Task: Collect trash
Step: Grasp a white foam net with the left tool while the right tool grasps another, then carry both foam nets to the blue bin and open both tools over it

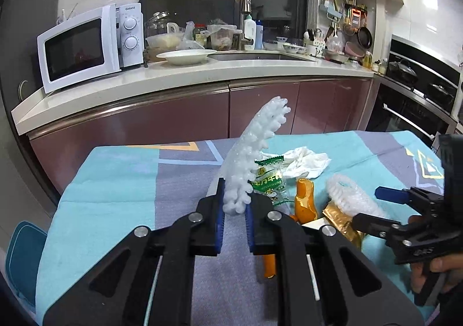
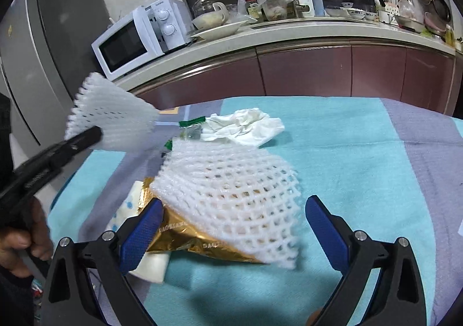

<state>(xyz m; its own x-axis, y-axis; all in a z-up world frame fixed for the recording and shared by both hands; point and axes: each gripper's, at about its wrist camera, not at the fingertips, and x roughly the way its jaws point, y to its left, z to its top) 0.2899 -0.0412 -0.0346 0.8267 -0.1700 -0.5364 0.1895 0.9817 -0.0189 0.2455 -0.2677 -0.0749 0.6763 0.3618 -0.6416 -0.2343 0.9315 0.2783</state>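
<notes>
My left gripper [image 1: 235, 204] is shut on the lower end of a white foam fruit net [image 1: 254, 146], which stands up above the table. The right wrist view shows that net [image 2: 113, 120] lifted at the left. My right gripper [image 2: 235, 204] is open and straddles a second foam net [image 2: 237, 198] that lies on a gold wrapper [image 2: 185, 236]; its pads do not press on the net. Beside them on the cloth lie a crumpled white tissue [image 1: 303, 162], a green-and-white wrapper [image 1: 269, 181] and orange peel [image 1: 305, 198].
The table wears a teal and grey cloth [image 2: 361, 152]. Behind it runs a kitchen counter [image 1: 202, 77] with a microwave [image 1: 84, 48], a white plate [image 1: 185, 57] and a sink. An oven [image 1: 419, 100] stands at the right and a blue chair [image 1: 23, 256] at the left.
</notes>
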